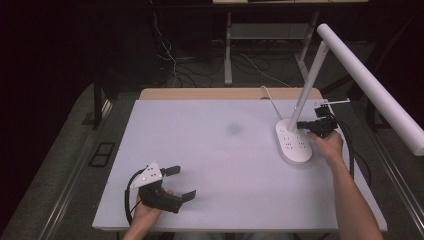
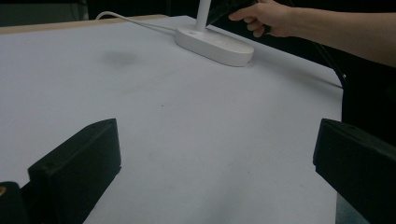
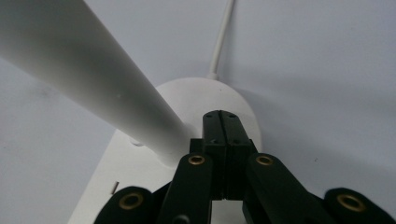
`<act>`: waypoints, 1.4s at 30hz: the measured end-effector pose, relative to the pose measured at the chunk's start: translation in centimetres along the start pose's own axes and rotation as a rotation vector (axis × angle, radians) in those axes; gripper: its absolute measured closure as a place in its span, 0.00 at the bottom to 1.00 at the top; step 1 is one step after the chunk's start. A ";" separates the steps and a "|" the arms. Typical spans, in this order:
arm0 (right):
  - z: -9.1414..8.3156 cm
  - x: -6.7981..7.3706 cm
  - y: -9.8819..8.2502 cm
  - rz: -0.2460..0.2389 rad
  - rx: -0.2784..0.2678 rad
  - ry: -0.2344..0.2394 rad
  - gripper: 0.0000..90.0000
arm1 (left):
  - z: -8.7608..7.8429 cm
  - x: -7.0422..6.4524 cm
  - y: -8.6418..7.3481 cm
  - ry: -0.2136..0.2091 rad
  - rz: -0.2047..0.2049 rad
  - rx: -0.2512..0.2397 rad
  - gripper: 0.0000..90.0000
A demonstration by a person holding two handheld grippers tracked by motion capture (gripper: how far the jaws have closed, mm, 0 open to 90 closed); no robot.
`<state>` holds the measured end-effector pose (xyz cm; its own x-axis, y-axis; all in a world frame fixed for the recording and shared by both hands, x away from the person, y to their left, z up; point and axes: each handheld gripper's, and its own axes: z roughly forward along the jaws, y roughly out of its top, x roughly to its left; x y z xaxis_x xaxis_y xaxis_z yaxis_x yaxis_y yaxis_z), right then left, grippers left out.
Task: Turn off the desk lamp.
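White desk lamp (image 1: 295,142) stands at the table's (image 1: 220,150) far right; its oval base lies directly under the right gripper (image 3: 222,122), whose jaws are pressed together, empty, tips just beside the foot of the slanting stem (image 3: 93,88); the cord (image 3: 222,39) runs away beyond; the left gripper (image 1: 180,184), jaws spread wide, rests well apart near the front edge, bare tabletop between.
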<state>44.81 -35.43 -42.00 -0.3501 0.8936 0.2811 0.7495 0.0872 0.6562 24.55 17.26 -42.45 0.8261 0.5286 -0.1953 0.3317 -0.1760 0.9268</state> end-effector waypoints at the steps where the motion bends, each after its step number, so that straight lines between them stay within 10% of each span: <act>1: -0.1 0.0 0.0 -0.005 -0.003 0.001 1.00 | 0.0 0.0 0.0 0.000 0.000 0.000 0.00; 32: -6.9 3.0 -2.6 -0.026 -0.093 0.040 1.00 | -0.2 -0.5 0.0 -0.010 0.005 -0.007 0.00; 42: -9.5 5.0 -4.7 -0.015 -0.161 0.115 0.71 | -0.2 -0.5 0.0 -0.006 0.004 -0.008 0.00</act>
<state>34.17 -35.50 -37.06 -0.4296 0.8356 0.3423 0.6473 0.0206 0.7620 24.04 17.16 -42.30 0.8300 0.5232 -0.1930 0.3244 -0.1715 0.9302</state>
